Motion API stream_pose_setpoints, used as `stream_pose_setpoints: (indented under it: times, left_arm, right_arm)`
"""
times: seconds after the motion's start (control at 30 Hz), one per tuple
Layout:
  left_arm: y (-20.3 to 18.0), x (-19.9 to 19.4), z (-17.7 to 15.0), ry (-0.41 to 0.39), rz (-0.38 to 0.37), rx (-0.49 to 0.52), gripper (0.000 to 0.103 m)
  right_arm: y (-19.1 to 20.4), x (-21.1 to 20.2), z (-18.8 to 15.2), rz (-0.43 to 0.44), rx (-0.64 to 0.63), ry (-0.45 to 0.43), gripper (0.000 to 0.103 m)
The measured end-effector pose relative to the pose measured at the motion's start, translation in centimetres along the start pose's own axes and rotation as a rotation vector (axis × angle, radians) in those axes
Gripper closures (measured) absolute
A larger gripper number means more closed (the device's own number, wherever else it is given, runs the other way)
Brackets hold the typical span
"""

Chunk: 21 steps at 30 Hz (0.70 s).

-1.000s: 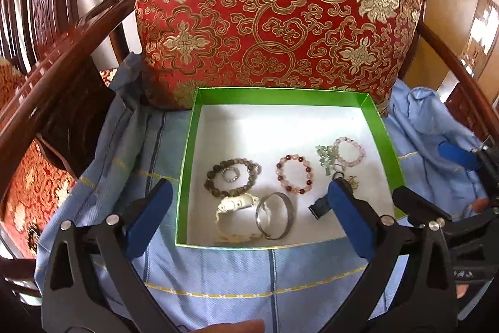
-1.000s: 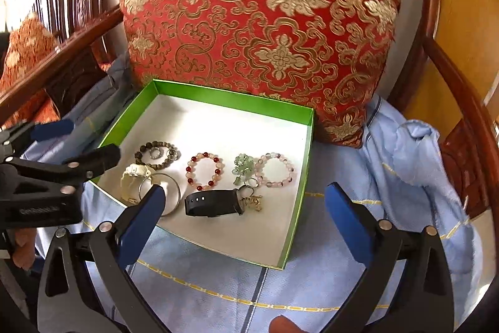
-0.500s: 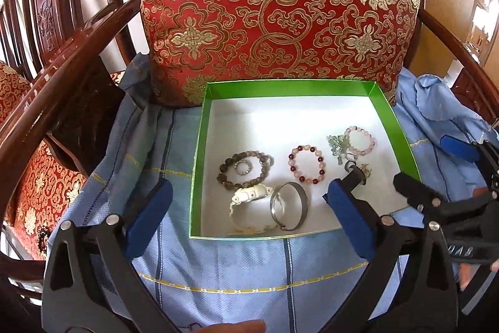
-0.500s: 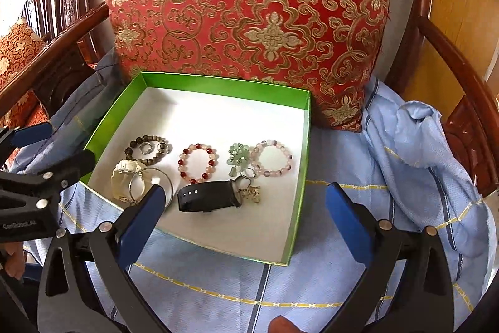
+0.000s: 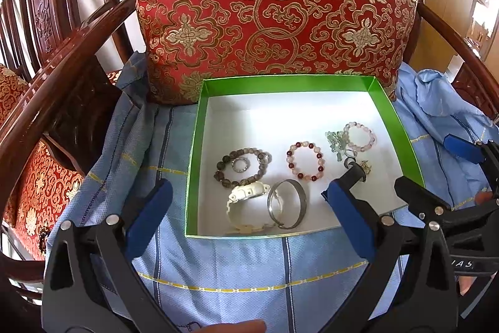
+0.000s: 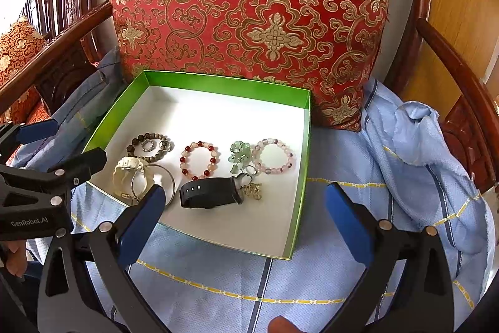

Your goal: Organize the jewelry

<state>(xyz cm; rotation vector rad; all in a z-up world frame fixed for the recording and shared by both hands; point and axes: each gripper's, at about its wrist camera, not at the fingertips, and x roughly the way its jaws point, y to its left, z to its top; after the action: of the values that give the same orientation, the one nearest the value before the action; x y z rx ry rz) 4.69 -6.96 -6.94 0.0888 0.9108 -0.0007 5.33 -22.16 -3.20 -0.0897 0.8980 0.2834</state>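
- Green-walled box (image 5: pixel 195 145) with white floor sat on blue striped cloth (image 5: pixel 249 264) over a wooden chair seat, just ahead of both pairs of fingers, red-and-gold cushion (image 5: pixel 274 5) upright behind it.
- Left gripper (image 5: pixel 246 217) held spread wide, nothing between the blue fingers (image 5: pixel 149 214); hovered at the near edge of the box.
- Right gripper (image 6: pixel 243 223) likewise spread and unloaded, fingers (image 6: pixel 346 223) straddling the near right corner of the box.
- Lay inside, beyond the left fingertips: dark bead bracelet (image 5: pixel 243 166) around a small ring (image 5: pixel 240 166), white watch (image 5: pixel 246 202) touching a silver bangle (image 5: pixel 287 203).
- Rested mid-box: red and pink bead bracelet (image 6: pixel 199 159), apart from its neighbours.
- Seen in the right wrist view, between the fingers: black watch band (image 6: pixel 212 192), its right end against a key ring with a gold charm (image 6: pixel 252 191).
- Sat farther right: green stone charm (image 6: pixel 238 156) touching a pale pink bead bracelet (image 6: pixel 274 156).
- Showed in each wrist view at the side edge: the other gripper, held low beside the box.
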Motion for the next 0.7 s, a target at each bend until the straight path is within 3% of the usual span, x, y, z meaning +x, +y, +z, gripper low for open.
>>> stream_pose_setpoints:
  times: [0.7]
  left_arm:
    - [-0.03,0.45,-0.34,0.017,0.01,0.001,0.004]
  right_arm:
    - [0.17,-0.03,-0.18,0.0,0.004,0.003,0.003]
